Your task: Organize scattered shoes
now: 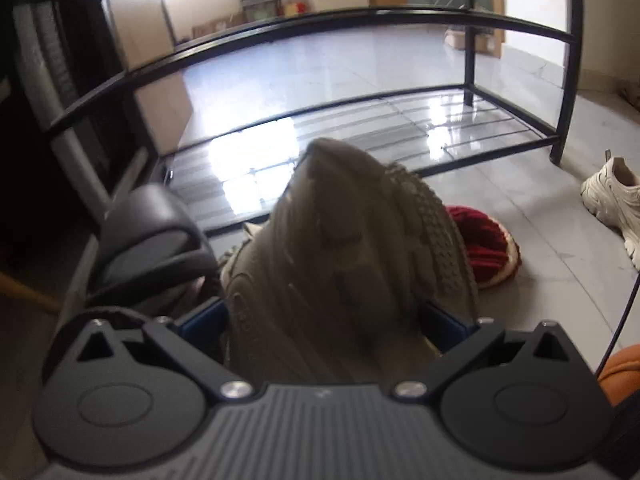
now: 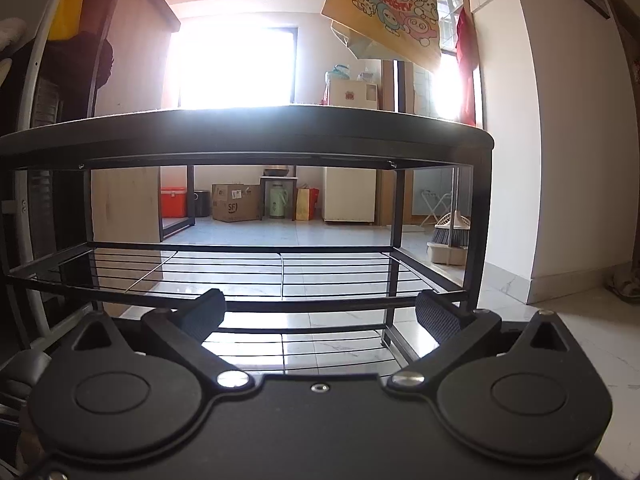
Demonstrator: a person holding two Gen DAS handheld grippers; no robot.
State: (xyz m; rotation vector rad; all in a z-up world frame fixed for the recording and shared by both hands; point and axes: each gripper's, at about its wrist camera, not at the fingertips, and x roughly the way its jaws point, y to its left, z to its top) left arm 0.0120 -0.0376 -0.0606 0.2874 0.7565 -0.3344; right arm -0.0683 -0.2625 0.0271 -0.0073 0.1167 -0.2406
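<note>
Left wrist view, claw: the left claw (image 1: pixel 326 320) pinches an olive-grey sneaker (image 1: pixel 340 248) by its heel end, sole turned toward the camera, toe pointing to 12 o'clock at the shoe rack (image 1: pixel 320 20).
Left wrist view, rack: the lower wire shelf (image 1: pixel 360 128) shows no shoes on it; nothing is stored there yet.
Left wrist view, floor: a white chunky sneaker (image 1: pixel 612 196) lies at 3 o'clock, a red slipper (image 1: pixel 488 244) just right of the held shoe, a dark sandal (image 1: pixel 148 236) at 9 o'clock.
Right wrist view, claw: the right claw (image 2: pixel 320 312) is spread wide with nothing between its pads, facing the rack front.
Right wrist view, rack: both wire shelves look bare.
Progress: early, by my reading; one shoe lifted, none shelved, at least three others waiting.
</note>
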